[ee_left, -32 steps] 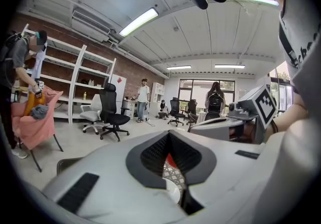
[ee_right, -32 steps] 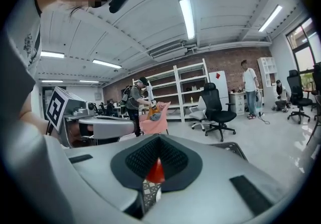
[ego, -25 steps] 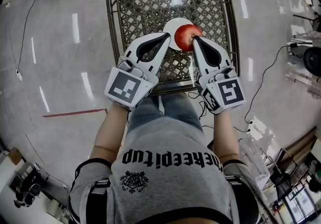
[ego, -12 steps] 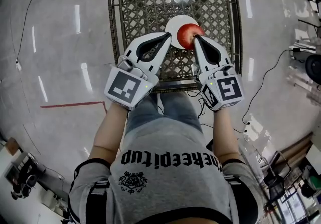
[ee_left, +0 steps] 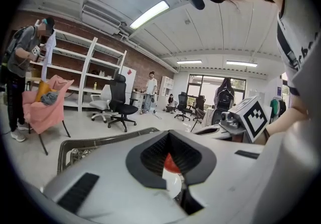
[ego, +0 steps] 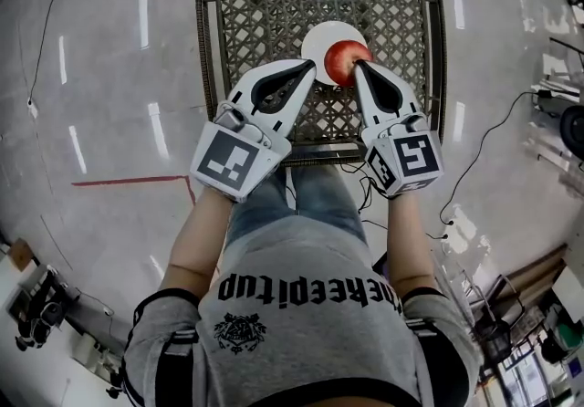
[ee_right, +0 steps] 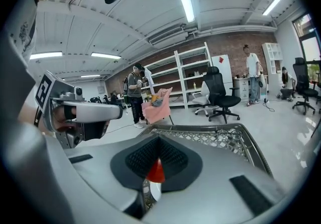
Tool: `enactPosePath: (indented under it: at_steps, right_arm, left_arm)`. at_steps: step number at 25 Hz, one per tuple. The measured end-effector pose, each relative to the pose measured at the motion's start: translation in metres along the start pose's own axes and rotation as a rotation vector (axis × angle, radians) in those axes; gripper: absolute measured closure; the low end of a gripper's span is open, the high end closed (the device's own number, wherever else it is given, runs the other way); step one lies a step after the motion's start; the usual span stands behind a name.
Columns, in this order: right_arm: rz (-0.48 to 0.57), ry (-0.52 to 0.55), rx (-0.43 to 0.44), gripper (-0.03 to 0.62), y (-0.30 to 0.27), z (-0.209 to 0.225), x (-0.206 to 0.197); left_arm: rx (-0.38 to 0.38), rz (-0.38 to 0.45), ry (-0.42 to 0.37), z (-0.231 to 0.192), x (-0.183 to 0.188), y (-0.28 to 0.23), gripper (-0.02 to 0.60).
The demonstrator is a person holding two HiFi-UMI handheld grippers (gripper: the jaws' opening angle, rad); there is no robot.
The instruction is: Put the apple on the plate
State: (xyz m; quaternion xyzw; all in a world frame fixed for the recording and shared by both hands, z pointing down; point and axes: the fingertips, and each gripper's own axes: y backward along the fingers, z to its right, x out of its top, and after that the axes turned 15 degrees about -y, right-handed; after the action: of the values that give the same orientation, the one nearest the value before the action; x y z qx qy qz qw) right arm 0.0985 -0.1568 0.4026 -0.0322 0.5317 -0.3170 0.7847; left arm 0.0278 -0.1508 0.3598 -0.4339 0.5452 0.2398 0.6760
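Note:
A red apple (ego: pixel 345 61) lies at the near right edge of a white plate (ego: pixel 327 35) on a metal lattice table (ego: pixel 208 49). My right gripper (ego: pixel 359 68) is shut, and its tip touches the apple's right side. My left gripper (ego: pixel 308 67) is also shut; its tip is at the plate's near left edge, just left of the apple. In the left gripper view the apple (ee_left: pixel 171 163) and plate (ee_left: pixel 173 186) show through the gap in the shut jaws. The right gripper view shows the apple (ee_right: pixel 156 172) the same way.
The table's raised rim runs around the lattice top. Cables (ego: pixel 474 168) trail over the shiny floor to the right. Red tape (ego: pixel 128 182) marks the floor at left. Office chairs (ee_left: pixel 120 107), shelves and standing people are in the room behind.
Both grippers and the apple keep nearly the same places on the plate. The head camera has drifted a little.

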Motion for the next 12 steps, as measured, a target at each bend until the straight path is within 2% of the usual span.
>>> enactPosePath:
  at_steps: [12]
  right_arm:
    - [-0.057,-0.028,-0.009,0.58,-0.016,0.015,-0.029]
  left_arm:
    - [0.006,-0.041,0.031,0.001,-0.019,-0.002,0.563]
